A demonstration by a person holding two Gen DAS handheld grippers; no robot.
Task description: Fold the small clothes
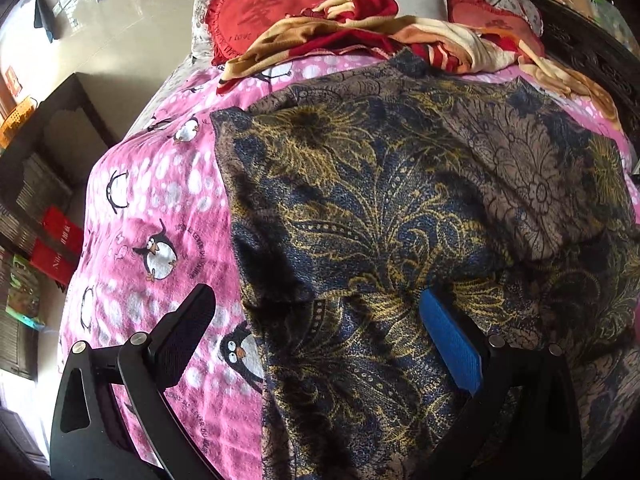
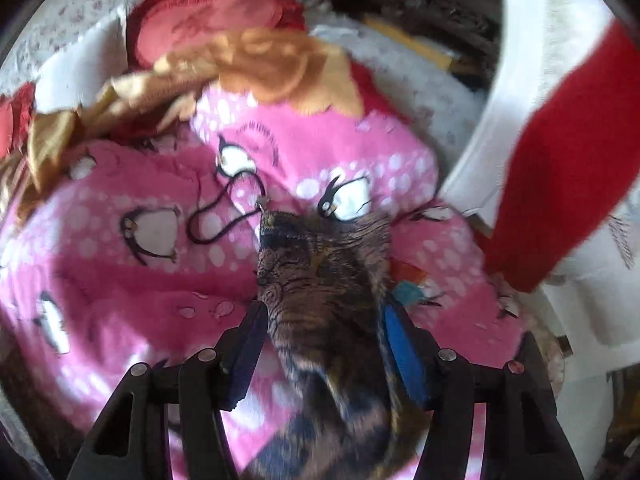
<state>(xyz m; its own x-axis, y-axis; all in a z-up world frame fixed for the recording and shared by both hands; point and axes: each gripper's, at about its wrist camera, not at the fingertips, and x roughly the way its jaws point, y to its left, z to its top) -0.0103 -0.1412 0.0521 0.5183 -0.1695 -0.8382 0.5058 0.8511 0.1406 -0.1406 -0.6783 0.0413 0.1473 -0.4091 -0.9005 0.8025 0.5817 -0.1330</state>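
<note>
A dark blue, gold and brown floral garment (image 1: 384, 208) lies spread on a pink penguin blanket (image 1: 160, 208) on a bed. My left gripper (image 1: 320, 316) is open just above the garment's near left edge and holds nothing. In the blurred right wrist view, a bunched fold of the same garment (image 2: 320, 280) rises between the fingers of my right gripper (image 2: 324, 320). The jaws stand partly apart around the cloth, and I cannot tell whether they pinch it. A thin black cord (image 2: 224, 220) trails from the garment's tip.
A red and tan blanket (image 1: 360, 36) and red heart pillows (image 1: 264, 12) are heaped at the head of the bed. A dark shelf (image 1: 44, 168) stands left of the bed. A dark headboard (image 1: 592, 52) is at the right. A red and white cloth (image 2: 560, 160) hangs at the right.
</note>
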